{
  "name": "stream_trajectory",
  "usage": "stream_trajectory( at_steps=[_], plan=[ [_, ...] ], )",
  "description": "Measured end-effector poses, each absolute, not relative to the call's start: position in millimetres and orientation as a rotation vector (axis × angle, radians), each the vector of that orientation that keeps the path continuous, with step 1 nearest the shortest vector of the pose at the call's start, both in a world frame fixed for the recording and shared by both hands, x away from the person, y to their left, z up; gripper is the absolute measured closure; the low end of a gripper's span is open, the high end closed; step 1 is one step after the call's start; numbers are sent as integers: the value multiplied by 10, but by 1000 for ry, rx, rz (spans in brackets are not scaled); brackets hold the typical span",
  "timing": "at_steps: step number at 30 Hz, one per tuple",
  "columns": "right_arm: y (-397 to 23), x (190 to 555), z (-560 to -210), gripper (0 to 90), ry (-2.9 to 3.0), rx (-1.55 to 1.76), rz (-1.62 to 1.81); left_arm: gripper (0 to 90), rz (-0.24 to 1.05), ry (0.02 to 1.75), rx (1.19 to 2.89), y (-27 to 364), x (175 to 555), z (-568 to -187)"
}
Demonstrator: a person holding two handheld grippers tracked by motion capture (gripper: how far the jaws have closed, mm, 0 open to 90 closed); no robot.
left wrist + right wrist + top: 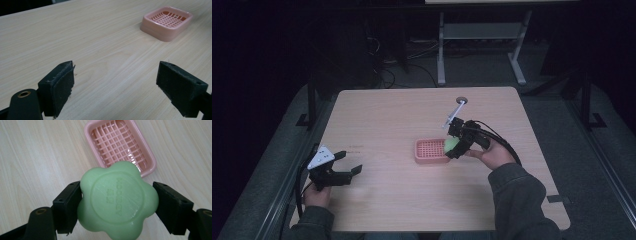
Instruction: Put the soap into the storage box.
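Two tongs [117, 202] pads clamping green soap [117, 202]

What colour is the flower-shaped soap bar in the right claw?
Pale green: the flower-shaped soap bar, clearest in the right gripper view, held above the pink slatted tray.

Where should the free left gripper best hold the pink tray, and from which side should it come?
Probably on a rim of the pink tray, coming from above, one jaw inside and one outside. The tray lies flat and the open left gripper may not span it. The right gripper holds green soap above it.
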State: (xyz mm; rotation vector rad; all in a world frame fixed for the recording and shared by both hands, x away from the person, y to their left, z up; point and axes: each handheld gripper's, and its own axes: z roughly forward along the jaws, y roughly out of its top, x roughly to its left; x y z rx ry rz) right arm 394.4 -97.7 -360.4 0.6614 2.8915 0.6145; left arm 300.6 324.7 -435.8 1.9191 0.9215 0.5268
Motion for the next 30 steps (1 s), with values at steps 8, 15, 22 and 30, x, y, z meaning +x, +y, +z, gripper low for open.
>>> stream_trajectory(
  at_steps=[8,15,22,30],
  plan=[
    [-895,4027,-3551,260,2902,649,615,144,526,922,1920,3246,3010,-4360],
    [-816,4084,-3541,260,2906,632,610,144,525,922,1916,3245,3007,-4358],
    [-727,4155,-3599,260,2910,622,620,144,524,921,1910,3248,3009,-4358],
    [-649,4223,-3688,259,2922,626,601,144,527,919,1910,3253,3009,-4355]
  ],
)
